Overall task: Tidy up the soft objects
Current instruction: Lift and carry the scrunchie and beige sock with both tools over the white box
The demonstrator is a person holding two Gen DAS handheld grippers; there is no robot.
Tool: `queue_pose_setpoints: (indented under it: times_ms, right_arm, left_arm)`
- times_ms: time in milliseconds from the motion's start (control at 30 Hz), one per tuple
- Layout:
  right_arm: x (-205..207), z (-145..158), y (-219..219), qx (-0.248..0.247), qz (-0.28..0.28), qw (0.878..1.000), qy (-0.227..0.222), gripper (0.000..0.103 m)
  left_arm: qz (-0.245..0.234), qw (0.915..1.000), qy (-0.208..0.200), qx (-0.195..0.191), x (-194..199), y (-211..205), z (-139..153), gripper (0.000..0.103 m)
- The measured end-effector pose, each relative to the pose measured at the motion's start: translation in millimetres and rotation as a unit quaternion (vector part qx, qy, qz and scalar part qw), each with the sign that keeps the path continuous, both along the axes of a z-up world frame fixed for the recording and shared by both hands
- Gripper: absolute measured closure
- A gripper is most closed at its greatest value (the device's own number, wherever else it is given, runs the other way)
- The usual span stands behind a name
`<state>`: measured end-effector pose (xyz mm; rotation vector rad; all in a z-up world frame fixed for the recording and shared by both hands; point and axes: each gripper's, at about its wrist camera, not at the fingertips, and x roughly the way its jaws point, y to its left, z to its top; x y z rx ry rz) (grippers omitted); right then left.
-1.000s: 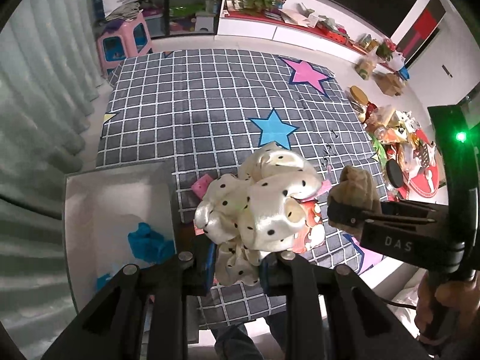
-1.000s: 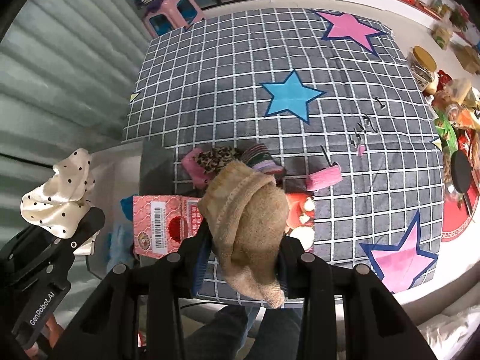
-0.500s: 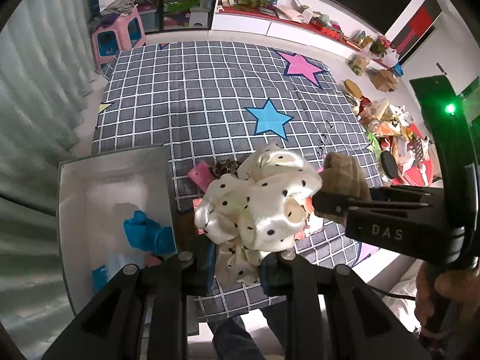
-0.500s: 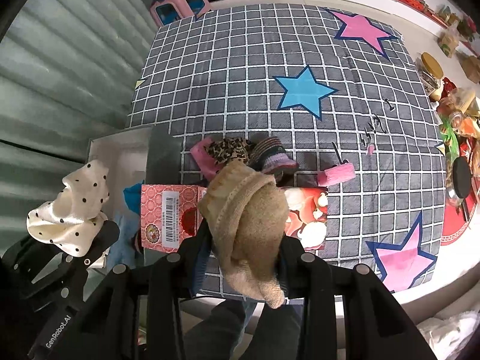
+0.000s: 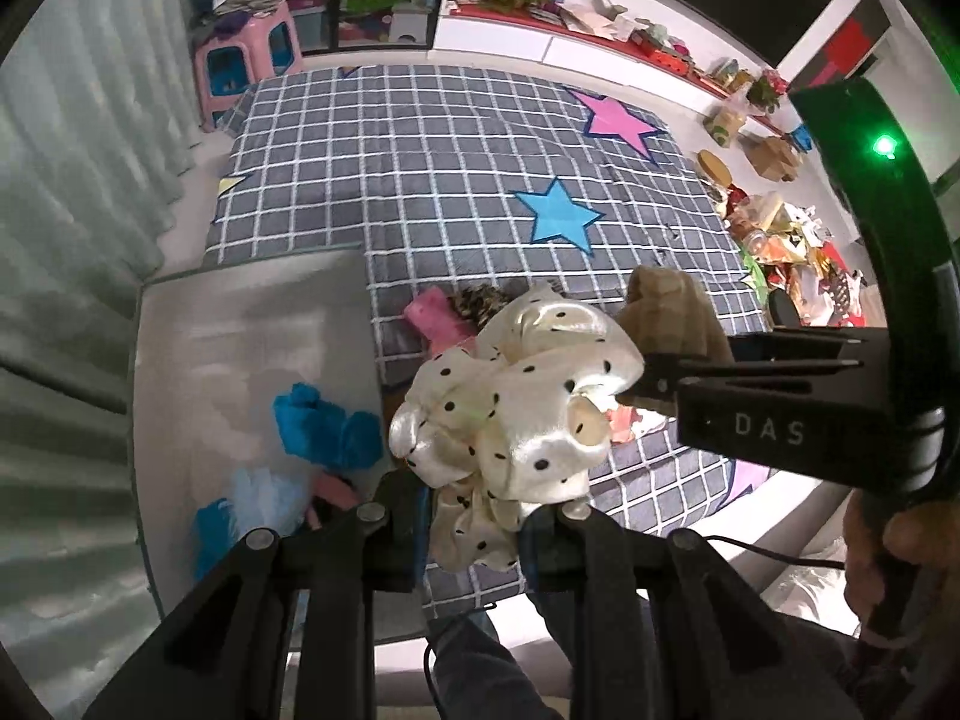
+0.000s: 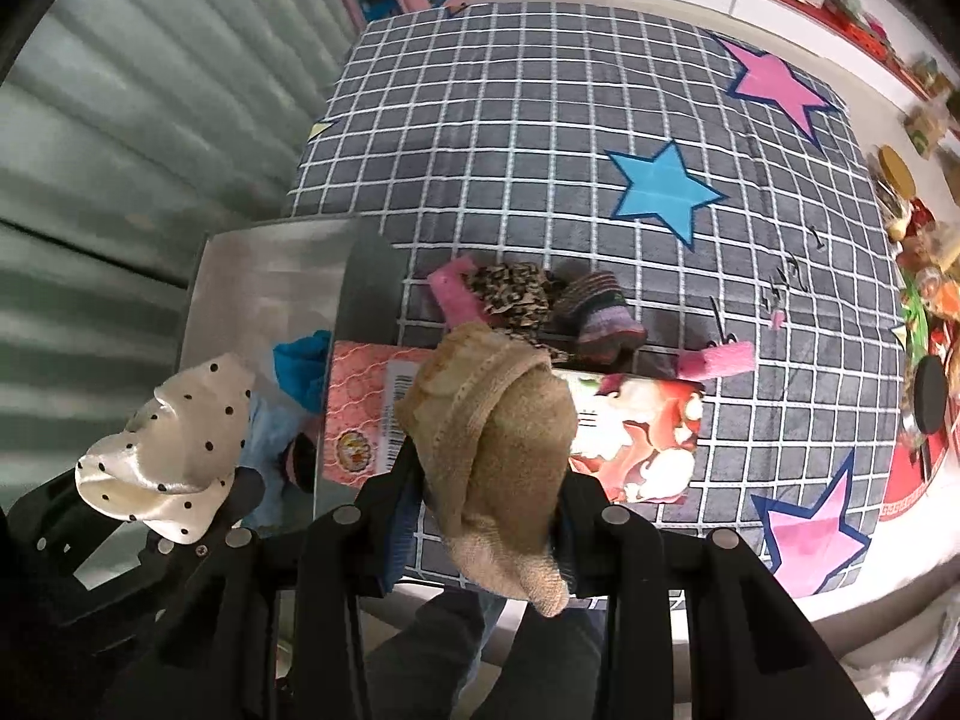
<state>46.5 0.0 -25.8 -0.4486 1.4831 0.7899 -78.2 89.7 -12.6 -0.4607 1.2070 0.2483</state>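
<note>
Left wrist view: left gripper [image 5: 474,531] clamped on cream polka-dot scrunchie [image 5: 516,402], held just right of the white box [image 5: 240,324] on the grid mat [image 5: 432,180]. Right gripper [image 6: 486,516] grips tan sock [image 6: 498,444], above the pink packet [image 6: 360,414].

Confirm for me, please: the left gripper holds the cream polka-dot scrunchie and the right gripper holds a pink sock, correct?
Not quite. The right gripper holds a tan knitted sock, not a pink one, as the right wrist view shows. The left gripper does hold the cream polka-dot scrunchie.
</note>
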Motion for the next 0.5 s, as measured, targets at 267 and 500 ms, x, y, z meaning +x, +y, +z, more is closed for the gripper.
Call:
queue_pose_setpoints:
  times_ms: [267, 500]
  right_arm:
    - [-15, 2, 13, 0.002, 0.033, 0.999, 0.002, 0.064]
    - [-36, 6, 33, 0.007, 0.078, 0.997, 0.004, 0.064]
  left_arm:
    - [0.058, 0.9982, 0.014, 0.007, -32, 22, -7, 0.078]
    - [0.109, 0.9935, 0.032, 0.012, -62, 39, -19, 0.078]
